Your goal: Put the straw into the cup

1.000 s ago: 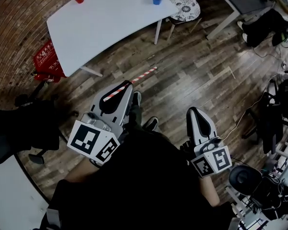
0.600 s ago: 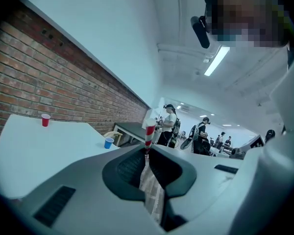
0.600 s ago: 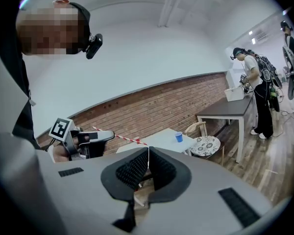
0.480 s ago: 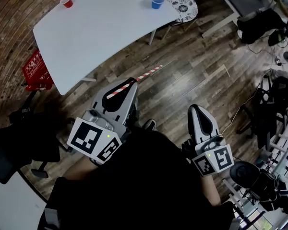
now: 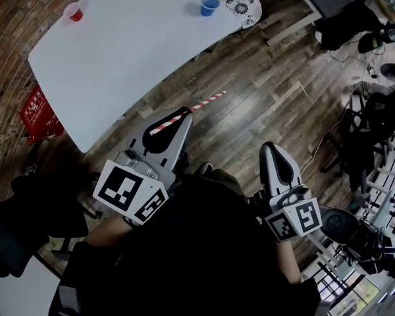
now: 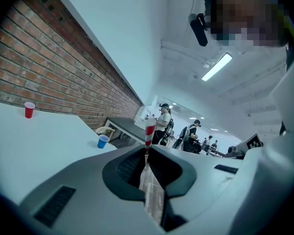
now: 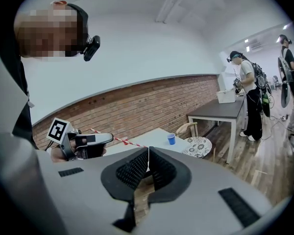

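My left gripper is shut on a red-and-white striped straw that sticks out past its tips over the wooden floor. The straw rises between the jaws in the left gripper view. A blue cup stands near the far right edge of the white table, and a red cup stands at its far left. Both cups are well ahead of the grippers. My right gripper is shut and holds nothing. The right gripper view shows the left gripper with the straw, and the blue cup.
A round patterned stool stands beside the blue cup's end of the table. A red crate sits on the floor at the table's left. Dark office chairs and bags crowd both sides. Other people stand by a grey desk.
The view has moved toward the table: it and both cups have shifted left and nearer. Both grippers keep their pose, the straw still held in the left one.
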Action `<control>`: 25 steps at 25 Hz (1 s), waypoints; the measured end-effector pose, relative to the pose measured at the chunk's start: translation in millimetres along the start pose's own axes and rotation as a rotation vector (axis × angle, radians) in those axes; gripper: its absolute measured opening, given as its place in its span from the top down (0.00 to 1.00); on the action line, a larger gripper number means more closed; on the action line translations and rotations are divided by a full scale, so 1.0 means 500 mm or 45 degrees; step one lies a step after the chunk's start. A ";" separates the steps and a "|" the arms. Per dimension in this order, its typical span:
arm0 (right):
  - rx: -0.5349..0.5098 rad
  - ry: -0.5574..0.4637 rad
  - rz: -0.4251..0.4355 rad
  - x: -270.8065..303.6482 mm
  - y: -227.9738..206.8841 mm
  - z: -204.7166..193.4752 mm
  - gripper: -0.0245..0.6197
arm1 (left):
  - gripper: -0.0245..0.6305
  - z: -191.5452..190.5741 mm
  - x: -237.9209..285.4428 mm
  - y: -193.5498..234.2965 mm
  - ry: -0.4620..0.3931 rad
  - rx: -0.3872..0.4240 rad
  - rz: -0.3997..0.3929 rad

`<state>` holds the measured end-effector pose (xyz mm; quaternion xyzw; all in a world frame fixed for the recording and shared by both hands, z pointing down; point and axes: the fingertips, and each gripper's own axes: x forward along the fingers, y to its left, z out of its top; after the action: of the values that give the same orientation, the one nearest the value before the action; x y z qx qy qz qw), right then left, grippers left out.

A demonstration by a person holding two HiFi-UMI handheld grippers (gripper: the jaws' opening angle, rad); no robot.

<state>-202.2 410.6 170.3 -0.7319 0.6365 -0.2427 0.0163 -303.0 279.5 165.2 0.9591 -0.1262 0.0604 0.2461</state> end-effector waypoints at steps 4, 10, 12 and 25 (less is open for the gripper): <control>-0.008 0.021 -0.011 0.032 -0.001 0.010 0.92 | 0.90 0.015 0.014 0.030 -0.001 -0.011 -0.010; -0.011 0.037 -0.017 0.055 -0.017 0.018 0.92 | 0.90 0.010 0.045 0.044 0.014 -0.039 -0.021; -0.004 0.038 -0.001 0.067 -0.027 0.023 0.92 | 0.90 0.012 0.059 0.043 0.018 -0.037 -0.018; 0.014 -0.034 0.204 0.159 -0.156 0.129 0.92 | 0.90 0.085 0.203 0.026 -0.030 0.057 0.131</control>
<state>-100.0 332.4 165.8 -0.6818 0.6913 -0.2343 0.0483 -206.7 226.0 152.2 0.9572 -0.1769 0.0646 0.2198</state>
